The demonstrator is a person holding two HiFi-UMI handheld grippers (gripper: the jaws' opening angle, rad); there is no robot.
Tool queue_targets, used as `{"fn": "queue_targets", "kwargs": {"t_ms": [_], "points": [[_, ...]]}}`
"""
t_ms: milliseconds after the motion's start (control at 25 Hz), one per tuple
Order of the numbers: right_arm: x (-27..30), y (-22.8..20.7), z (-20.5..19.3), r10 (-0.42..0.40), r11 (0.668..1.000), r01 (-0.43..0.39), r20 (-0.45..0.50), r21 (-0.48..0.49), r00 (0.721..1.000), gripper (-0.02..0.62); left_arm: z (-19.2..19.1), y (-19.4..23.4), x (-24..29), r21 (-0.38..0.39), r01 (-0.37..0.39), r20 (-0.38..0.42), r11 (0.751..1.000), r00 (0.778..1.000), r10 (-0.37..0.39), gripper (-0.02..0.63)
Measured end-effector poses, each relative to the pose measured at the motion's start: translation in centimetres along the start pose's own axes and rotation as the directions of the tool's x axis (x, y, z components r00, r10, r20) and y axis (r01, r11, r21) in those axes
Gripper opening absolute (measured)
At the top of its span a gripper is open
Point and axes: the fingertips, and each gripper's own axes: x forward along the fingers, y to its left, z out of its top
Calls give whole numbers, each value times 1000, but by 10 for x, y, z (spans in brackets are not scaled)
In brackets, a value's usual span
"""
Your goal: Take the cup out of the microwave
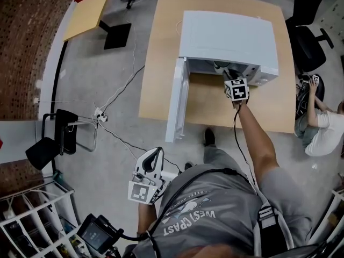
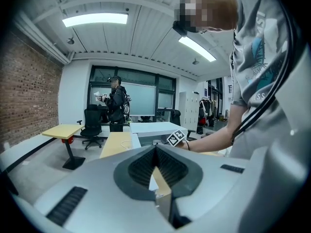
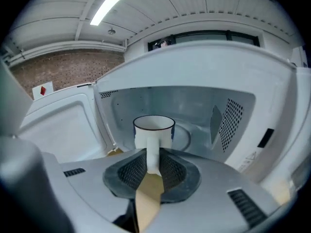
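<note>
A white cup [image 3: 153,126] with a dark rim stands inside the open white microwave [image 1: 226,36] on the wooden table [image 1: 161,63]. Its handle [image 3: 151,147] points toward me and sits between the jaws of my right gripper [image 3: 152,155], whose pads press on it from both sides. In the head view the right gripper [image 1: 230,75] reaches into the microwave's cavity and the cup is hidden there. The microwave door [image 1: 177,98] hangs open to the left. My left gripper [image 1: 155,153] is held low by my body, away from the table, its jaws [image 2: 155,149] together and nothing in them.
A black chair [image 1: 54,138] and cables [image 1: 115,98] are on the floor left of the table. A yellow side table [image 1: 88,12] stands at the far left. A person [image 1: 322,122] sits by the table's right end. Office chairs [image 1: 309,34] stand at the back.
</note>
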Motion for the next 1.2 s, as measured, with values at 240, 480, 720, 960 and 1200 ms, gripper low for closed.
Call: {"fn": "queue_targets", "kwargs": {"t_ms": [240, 480, 720, 960, 1200], "points": [[-59, 35, -10, 17, 1000, -17, 28, 3, 999, 74, -4, -11, -30, 17, 26, 42, 1000, 999, -27, 43], [-145, 76, -10, 25, 1000, -24, 97, -6, 995, 74, -7, -21, -76, 49, 57, 97, 997, 993, -62, 43], [-259, 136, -1, 50, 998, -43, 187, -45, 981, 74, -26, -35, -152, 74, 81, 153, 994, 984, -92, 43], [-377, 202, 15, 82, 994, -56, 286, -99, 955, 74, -29, -52, -211, 106, 138, 202, 985, 967, -157, 43], [-477, 253, 8, 95, 992, -58, 358, -114, 929, 74, -25, -71, -242, 176, 230, 241, 957, 932, -269, 43]]}}
